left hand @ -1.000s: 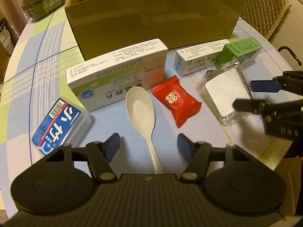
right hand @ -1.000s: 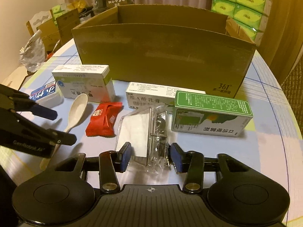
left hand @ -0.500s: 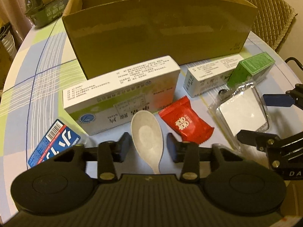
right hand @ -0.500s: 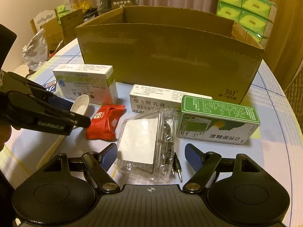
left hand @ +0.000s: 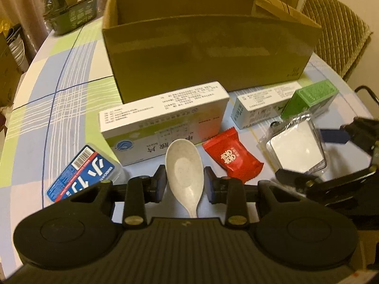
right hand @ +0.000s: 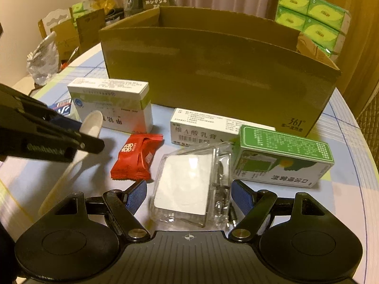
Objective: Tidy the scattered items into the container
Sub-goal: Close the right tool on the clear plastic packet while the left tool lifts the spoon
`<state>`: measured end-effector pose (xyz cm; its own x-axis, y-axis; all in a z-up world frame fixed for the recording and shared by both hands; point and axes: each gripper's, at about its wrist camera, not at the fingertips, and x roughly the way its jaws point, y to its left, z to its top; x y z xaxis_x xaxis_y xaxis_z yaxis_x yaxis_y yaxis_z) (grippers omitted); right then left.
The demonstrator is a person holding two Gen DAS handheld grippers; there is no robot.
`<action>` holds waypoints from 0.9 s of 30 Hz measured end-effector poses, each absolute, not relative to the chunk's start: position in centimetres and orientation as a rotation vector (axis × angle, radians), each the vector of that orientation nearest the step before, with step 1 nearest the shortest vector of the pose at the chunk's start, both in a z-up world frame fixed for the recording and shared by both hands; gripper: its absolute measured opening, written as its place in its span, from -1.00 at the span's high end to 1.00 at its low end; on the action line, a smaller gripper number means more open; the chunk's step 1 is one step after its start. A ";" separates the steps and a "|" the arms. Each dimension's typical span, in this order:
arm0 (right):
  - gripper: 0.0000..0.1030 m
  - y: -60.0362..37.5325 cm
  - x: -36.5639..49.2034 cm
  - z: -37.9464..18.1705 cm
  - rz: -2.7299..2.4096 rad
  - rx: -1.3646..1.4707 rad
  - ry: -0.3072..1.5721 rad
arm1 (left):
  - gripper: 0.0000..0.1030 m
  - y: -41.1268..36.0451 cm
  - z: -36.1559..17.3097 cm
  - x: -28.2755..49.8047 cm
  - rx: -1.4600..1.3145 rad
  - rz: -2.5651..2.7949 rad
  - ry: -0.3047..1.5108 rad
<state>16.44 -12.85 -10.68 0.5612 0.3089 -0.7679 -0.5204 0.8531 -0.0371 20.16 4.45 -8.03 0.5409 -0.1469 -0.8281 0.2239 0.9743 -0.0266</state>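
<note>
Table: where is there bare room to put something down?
Free: tablecloth left of the box, and the patch right of the green carton. Crowded: the strip before the box, from blue pack to clear case.

The cardboard box (left hand: 208,56) is matt brown paperboard. The spoon (left hand: 183,170) looks like speckled, smooth cream plastic. The candy wrapper (right hand: 136,157) is glossy red foil-like film. The clear case (right hand: 189,187) is shiny transparent plastic. The medicine boxes (left hand: 163,108) are smooth printed card. The tabletop (left hand: 59,90) wears a checked cloth-like cover.
</note>
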 end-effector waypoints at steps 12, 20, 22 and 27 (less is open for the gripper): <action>-0.38 -11.7 16.1 -12.1 0.441 -0.429 0.798 | 0.46 4.3 -7.9 20.0 0.072 -0.221 0.974; -0.34 -13.0 15.7 -10.8 0.450 -0.361 0.781 | 0.46 4.1 -7.4 19.6 0.073 -0.223 0.965; -0.34 -13.1 15.5 -10.1 0.449 -0.345 0.773 | 0.46 4.0 -7.1 19.5 0.076 -0.222 0.959; -0.34 -13.6 15.2 -8.5 0.447 -0.317 0.749 | 0.46 3.7 -5.9 19.3 0.085 -0.221 0.938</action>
